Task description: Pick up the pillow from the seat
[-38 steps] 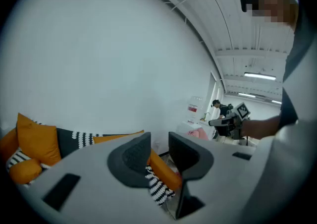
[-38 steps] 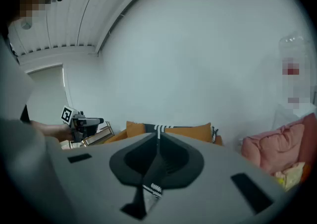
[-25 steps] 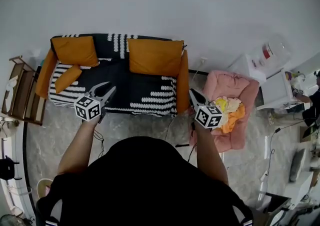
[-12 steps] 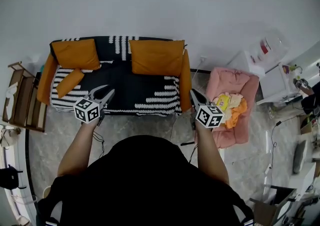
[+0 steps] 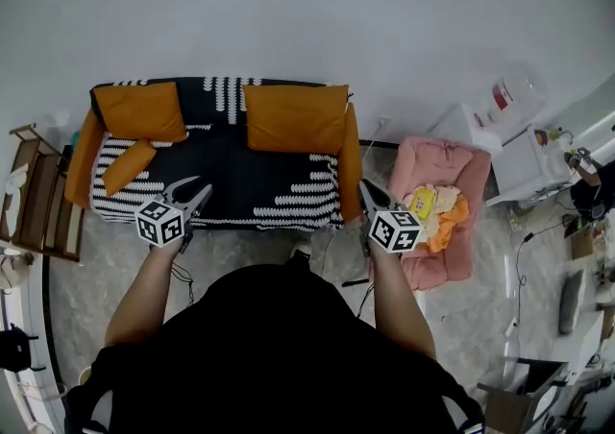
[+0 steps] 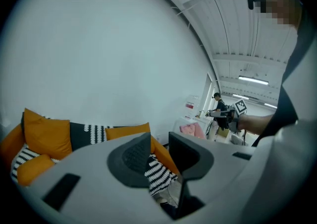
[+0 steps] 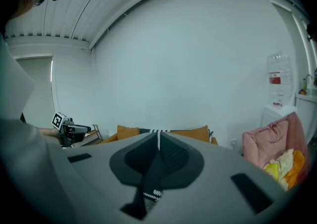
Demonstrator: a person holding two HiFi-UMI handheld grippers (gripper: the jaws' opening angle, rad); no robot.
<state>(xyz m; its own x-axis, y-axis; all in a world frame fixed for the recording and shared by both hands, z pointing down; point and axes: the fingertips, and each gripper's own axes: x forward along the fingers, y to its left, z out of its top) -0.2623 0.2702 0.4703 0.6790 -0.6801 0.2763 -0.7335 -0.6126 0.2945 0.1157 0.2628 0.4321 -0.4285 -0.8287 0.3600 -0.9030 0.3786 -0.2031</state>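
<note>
A small orange pillow (image 5: 128, 165) lies tilted on the left end of the black-and-white striped sofa seat (image 5: 252, 184); the left gripper view shows this pillow (image 6: 30, 166) at its lower left. Two larger orange cushions (image 5: 142, 109) (image 5: 295, 117) lean on the backrest. My left gripper (image 5: 195, 186) hovers over the seat's front edge, right of the small pillow and apart from it, jaws a little open and empty (image 6: 159, 141). Off the sofa's right front corner my right gripper (image 5: 363, 186) is shut on nothing (image 7: 158, 138).
A pink armchair (image 5: 459, 173) with yellow and orange clothes stands right of the sofa. A wooden rack (image 5: 38, 194) is at the left, white cabinets and a water bottle (image 5: 502, 115) at the right. Cables lie on the marble floor. Another person (image 6: 218, 105) stands far off.
The sofa has slid slightly lower in the head view and both grippers sit a little lower too. A foot now shows in front of the sofa. Jaws are unchanged.
</note>
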